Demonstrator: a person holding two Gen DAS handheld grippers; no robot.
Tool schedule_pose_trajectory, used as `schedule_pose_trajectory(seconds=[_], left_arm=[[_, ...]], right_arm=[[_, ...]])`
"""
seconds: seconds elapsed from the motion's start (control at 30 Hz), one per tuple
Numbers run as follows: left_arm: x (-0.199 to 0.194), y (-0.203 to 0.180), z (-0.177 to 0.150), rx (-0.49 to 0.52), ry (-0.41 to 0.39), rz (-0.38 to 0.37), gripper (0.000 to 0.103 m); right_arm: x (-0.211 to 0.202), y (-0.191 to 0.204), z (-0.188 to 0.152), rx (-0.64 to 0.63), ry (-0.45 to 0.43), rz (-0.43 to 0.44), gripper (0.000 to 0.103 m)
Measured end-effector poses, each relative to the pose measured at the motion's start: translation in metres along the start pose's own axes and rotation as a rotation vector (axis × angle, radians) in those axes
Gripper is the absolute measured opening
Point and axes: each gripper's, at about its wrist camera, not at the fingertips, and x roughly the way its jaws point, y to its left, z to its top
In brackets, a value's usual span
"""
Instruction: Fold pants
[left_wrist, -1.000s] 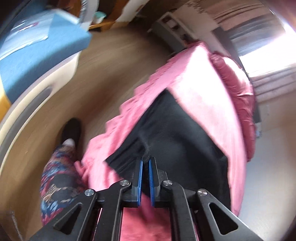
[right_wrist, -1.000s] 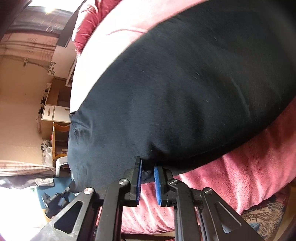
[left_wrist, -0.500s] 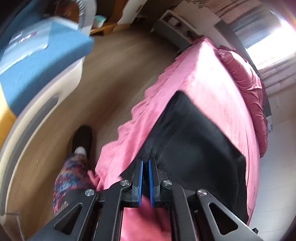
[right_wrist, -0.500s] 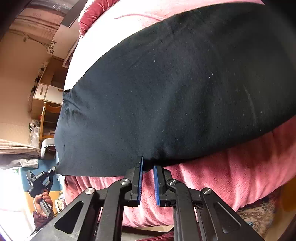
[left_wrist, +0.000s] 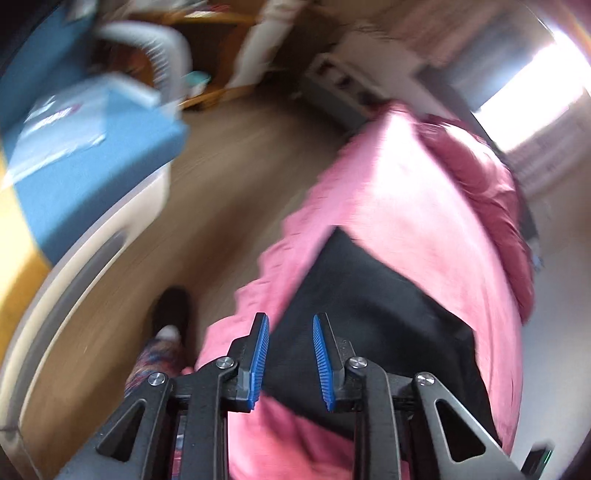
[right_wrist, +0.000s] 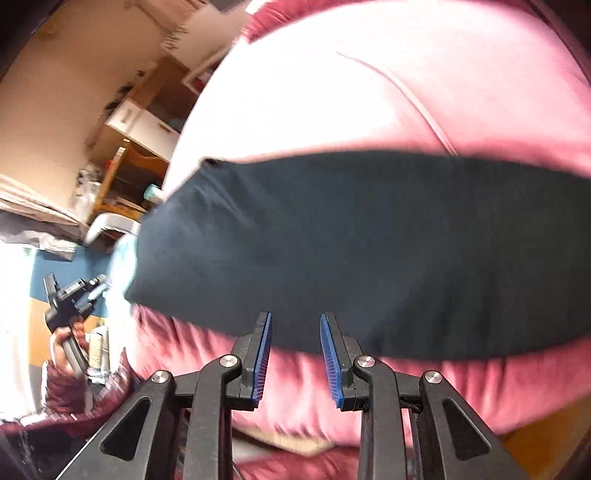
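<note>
Pink bed (left_wrist: 417, 206) under folded black pants (right_wrist: 369, 251). Left hand-held gripper (left_wrist: 290, 356) and right hand-held gripper (right_wrist: 295, 356) just opened, jaws parted, empty. I lift clear without snagging cloth, then check edges align.

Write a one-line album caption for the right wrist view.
Open right gripper, jaws just parted, above folded black pants on a pink bedspread.
</note>
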Motion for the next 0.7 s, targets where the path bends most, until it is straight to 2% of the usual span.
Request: schedule_pose_trajectory(seconds=[0.13, 0.27, 0.37, 0.47, 0.67, 0.7], left_arm=[[0.014, -0.052, -0.021, 0.192, 0.070, -0.121, 0.027], [0.037, -0.092, -0.053, 0.347, 0.154, -0.154, 0.027], [0.052, -0.108, -0.072, 0.418, 0.212, -0.174, 0.027], [0.058, -0.116, -0.085, 0.471, 0.253, -0.165, 0.027], [0.061, -0.113, -0.088, 0.493, 0.277, -0.190, 0.027], [0.063, -0.116, -0.087, 0.495, 0.280, -0.192, 0.027]], right_arm=[[0.035, 0.036, 0.051, -0.072, -0.020, 0.023, 0.029], [0.085, 0.075, 0.102, -0.112, 0.019, 0.041, 0.029], [0.124, 0.096, 0.131, -0.118, 0.082, 0.061, 0.029], [0.155, 0.109, 0.149, -0.127, 0.134, 0.035, 0.029], [0.200, 0.116, 0.161, -0.145, 0.240, 0.023, 0.029], [0.204, 0.118, 0.162, -0.151, 0.245, 0.022, 0.022]])
